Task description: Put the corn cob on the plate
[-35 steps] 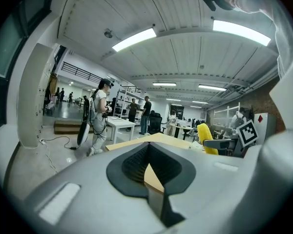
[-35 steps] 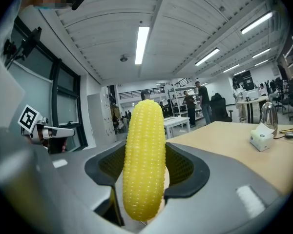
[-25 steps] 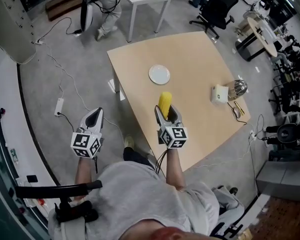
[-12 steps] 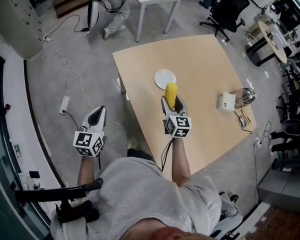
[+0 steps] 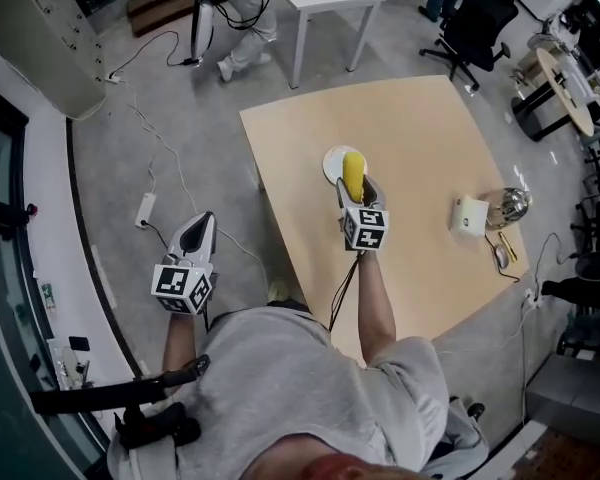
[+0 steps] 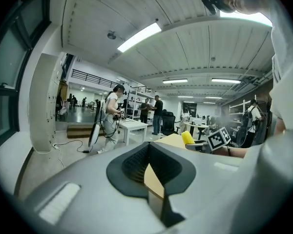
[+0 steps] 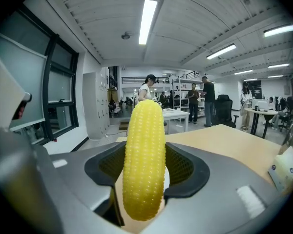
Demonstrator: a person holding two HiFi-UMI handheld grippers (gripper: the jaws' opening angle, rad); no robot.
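Grey floor (image 5: 130,158) lies under the left claw (image 5: 200,222), which hangs off the table at about 8 o'clock in the head view; its own view shows the two jaws almost together, with only a thin slit and nothing in it; this claw has no job right now.

Going right, the wood table (image 5: 420,138) comes next, and the white plate (image 5: 329,164) sits on it at about 10 o'clock from the table's middle; only a bit of its rim shows, because the corn cob (image 5: 353,173) is in front of it.

The yellow corn cob is held by the right claw (image 5: 353,192); the jaws are a corn-width apart and press on both sides of it; the cob sticks out past them and points to 12 o'clock; in the right gripper view a bit of white shows low down behind the cob, so I think the plate is just under it.

I cannot tell if the cob touches the plate yet.

Further right, at about 3 o'clock on the table, a small white box (image 5: 468,216) and a shiny thing (image 5: 511,206) sit well apart from the plate.

So the pick-up and the carry look done; what is left, I think, is to lower the cob, let the jaws go wide, and pull the claw away.
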